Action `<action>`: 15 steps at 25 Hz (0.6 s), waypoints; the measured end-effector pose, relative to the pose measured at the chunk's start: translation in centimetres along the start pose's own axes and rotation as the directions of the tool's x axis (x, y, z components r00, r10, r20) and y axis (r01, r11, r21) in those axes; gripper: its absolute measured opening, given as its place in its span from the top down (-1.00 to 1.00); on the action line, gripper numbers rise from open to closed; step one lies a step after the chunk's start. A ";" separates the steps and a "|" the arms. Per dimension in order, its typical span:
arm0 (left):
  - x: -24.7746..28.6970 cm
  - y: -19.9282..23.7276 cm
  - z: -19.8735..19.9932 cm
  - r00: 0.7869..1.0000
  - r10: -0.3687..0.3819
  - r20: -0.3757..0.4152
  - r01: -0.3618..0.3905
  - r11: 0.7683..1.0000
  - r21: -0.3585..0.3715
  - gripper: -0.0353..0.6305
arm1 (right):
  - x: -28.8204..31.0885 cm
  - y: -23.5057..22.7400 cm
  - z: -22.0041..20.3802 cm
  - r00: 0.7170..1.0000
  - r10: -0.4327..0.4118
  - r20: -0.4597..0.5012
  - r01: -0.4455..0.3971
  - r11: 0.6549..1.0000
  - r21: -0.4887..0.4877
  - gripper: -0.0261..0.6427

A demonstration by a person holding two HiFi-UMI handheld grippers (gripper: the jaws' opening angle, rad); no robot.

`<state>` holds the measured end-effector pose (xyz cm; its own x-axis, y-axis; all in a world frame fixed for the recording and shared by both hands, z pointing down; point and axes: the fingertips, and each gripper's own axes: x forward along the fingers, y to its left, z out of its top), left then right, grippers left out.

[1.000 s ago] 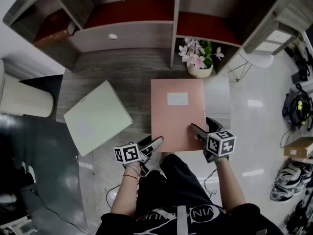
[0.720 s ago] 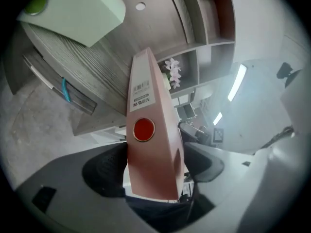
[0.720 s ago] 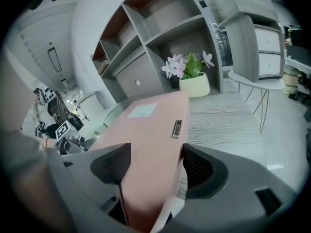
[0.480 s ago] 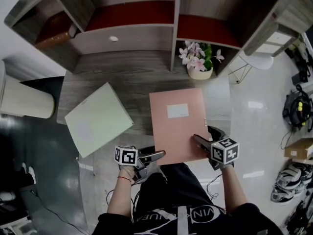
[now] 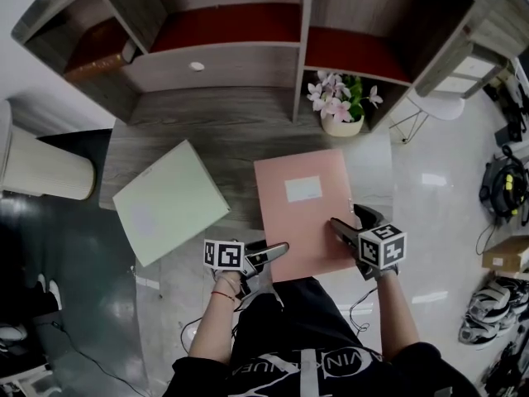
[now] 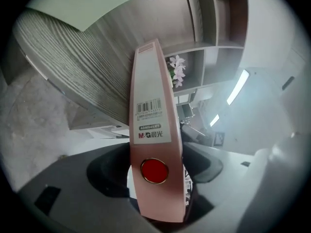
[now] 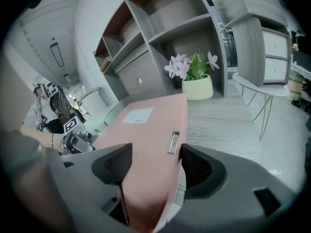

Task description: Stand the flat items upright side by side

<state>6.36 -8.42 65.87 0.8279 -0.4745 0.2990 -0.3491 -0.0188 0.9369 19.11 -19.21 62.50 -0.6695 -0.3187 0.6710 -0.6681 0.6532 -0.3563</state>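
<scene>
Pink file box (image 5: 304, 209) overhangs the desk (image 5: 223, 126) front edge; left gripper (image 5: 279, 249) and right gripper (image 5: 347, 218), jaws just closing, clamp it

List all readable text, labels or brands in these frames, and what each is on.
"M&G晨光": spine label of the pink file box.
"ADM945…": same spine label; last characters unclear.
Digits under the barcode: too small.
The white label on the box top: blurred.
Print on the metal clasp: blurred.
Print on the shirt: partly hidden, unreadable.
</scene>
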 end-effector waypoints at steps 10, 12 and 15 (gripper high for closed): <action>-3.4 -3.9 2.7 0.986 0.120 0.113 -0.147 0.947 0.287 -0.03 | -0.8 2.4 4.9 0.984 0.092 0.152 -0.078 0.993 -0.092 0.02; -4.7 -5.1 3.9 0.978 0.132 0.164 -0.182 0.920 0.347 -0.03 | -0.8 3.3 6.3 0.975 0.120 0.187 -0.101 0.989 -0.110 0.02; -6.4 -6.3 5.0 0.960 0.147 0.237 -0.236 0.883 0.406 -0.03 | -0.6 4.6 8.0 0.962 0.157 0.224 -0.128 0.982 -0.142 0.02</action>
<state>1.08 -9.68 57.12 0.6394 -0.6672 0.3820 -0.6814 -0.2617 0.6835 13.82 -21.46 55.28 -0.8218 -0.3573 0.4439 -0.5241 0.7796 -0.3429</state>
